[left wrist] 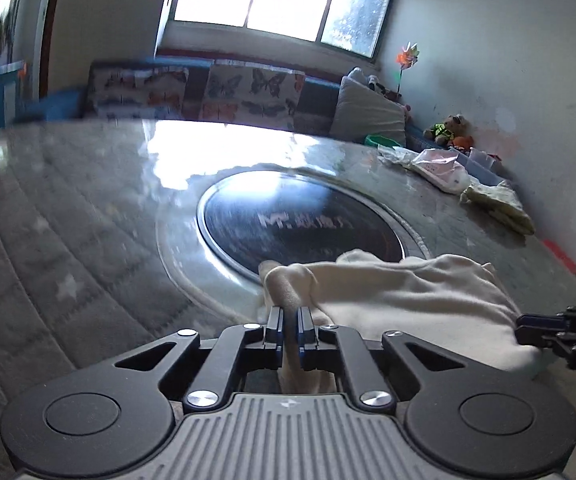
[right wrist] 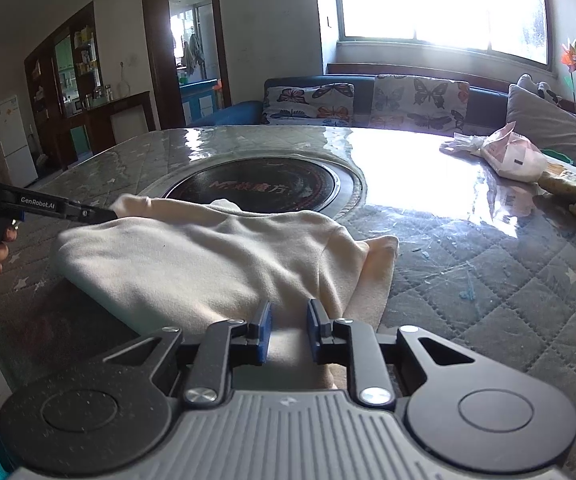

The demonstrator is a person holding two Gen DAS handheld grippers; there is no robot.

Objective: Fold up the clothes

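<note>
Left gripper fingers closed on a pinch of the cream garment. Right gripper fingers clamp its near edge, six o'clock on the surface.

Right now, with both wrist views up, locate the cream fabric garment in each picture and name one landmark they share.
Left wrist view: the cream fabric garment lies lower right of centre, a bunched edge pinched in the left gripper.
Right wrist view: it spreads across the lower middle, its near edge between the pads of the right gripper.
Shared landmark: the round black glass cooktop set into the table, just beyond the garment.
</note>
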